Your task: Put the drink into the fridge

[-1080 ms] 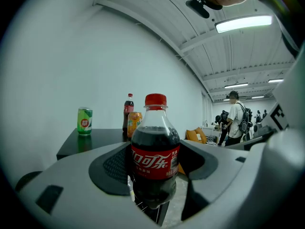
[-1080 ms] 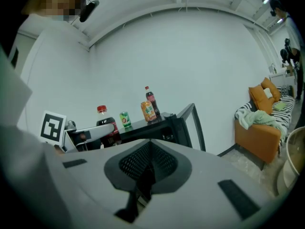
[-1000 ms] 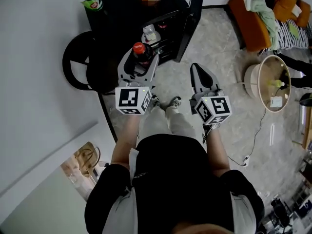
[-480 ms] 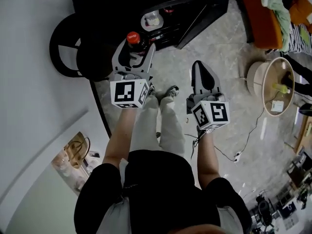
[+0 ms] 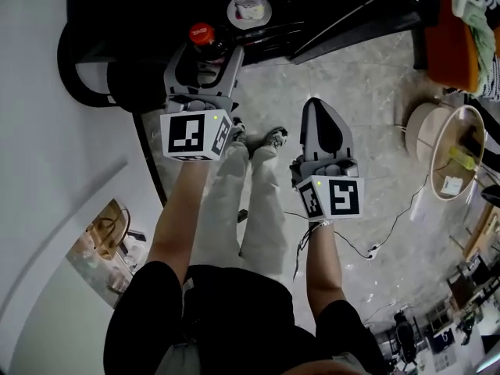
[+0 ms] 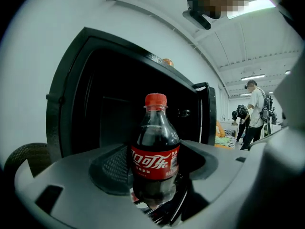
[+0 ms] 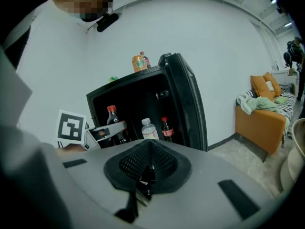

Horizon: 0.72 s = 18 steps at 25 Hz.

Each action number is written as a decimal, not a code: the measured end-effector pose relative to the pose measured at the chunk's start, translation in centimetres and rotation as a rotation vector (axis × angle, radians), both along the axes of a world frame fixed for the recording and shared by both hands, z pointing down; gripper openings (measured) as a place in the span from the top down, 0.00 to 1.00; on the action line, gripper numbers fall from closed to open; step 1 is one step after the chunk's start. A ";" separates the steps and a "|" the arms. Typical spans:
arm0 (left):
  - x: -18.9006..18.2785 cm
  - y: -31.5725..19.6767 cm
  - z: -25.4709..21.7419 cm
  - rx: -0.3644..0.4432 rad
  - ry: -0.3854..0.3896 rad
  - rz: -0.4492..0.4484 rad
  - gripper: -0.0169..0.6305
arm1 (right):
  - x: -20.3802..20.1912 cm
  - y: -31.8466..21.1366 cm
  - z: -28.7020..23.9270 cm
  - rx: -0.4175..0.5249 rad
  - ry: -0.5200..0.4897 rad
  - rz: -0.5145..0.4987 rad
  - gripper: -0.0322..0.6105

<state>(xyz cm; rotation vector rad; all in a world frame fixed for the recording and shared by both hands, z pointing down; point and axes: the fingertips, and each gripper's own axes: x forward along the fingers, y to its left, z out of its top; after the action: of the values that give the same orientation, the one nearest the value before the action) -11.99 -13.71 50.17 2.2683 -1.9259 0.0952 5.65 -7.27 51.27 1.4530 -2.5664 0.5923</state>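
- The cola bottle stands upright between the two jaws of the left claw. The jaws squeeze it around its label and lower part. Its red cap pokes up above them.
- A moment ago the black fridge was farther off. The left claw has since carried the bottle forward. Now the fridge is just in front of the claw tips, and its dark inside fills the space behind the bottle.
- I think the carrying is nearly done. The bottle still has to go inside and be let go.
- The fridge door stands open, to the right of the left claw.
- A water bottle and another cola already stand inside, ahead of the claw.
- The right claw is pinched closed on nothing. It hangs beside the left claw, farther back from the fridge.
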 end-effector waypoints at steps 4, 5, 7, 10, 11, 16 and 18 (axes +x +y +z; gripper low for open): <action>-0.4 -0.9 2.6 -0.001 -0.007 -0.015 0.49 | 0.2 -0.7 2.4 -0.003 0.003 0.017 0.93; -0.6 -1.2 3.2 -0.002 -0.014 -0.017 0.49 | 0.3 -0.8 3.1 -0.009 0.003 0.019 0.93; -1.0 -1.8 4.3 -0.004 -0.025 -0.025 0.49 | 0.3 -0.9 4.5 -0.020 0.001 0.015 0.93; -1.7 -3.0 5.7 0.002 -0.039 -0.043 0.49 | 0.4 -0.9 6.3 -0.035 0.009 0.004 0.93; -2.0 -3.4 6.0 0.009 -0.050 -0.045 0.49 | 0.4 -0.9 6.9 -0.040 0.019 0.000 0.93; -3.4 -5.1 7.4 0.030 -0.071 -0.062 0.49 | -0.2 -0.6 9.3 -0.071 0.027 -0.021 0.93; -3.8 -5.7 7.9 0.034 -0.064 -0.076 0.49 | -0.6 -0.5 10.0 -0.083 0.040 -0.035 0.93</action>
<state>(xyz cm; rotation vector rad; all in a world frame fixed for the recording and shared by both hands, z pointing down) -15.84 -19.45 58.03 2.2358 -2.0587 0.1278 5.09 -7.81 61.30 1.3774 -2.4999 0.6500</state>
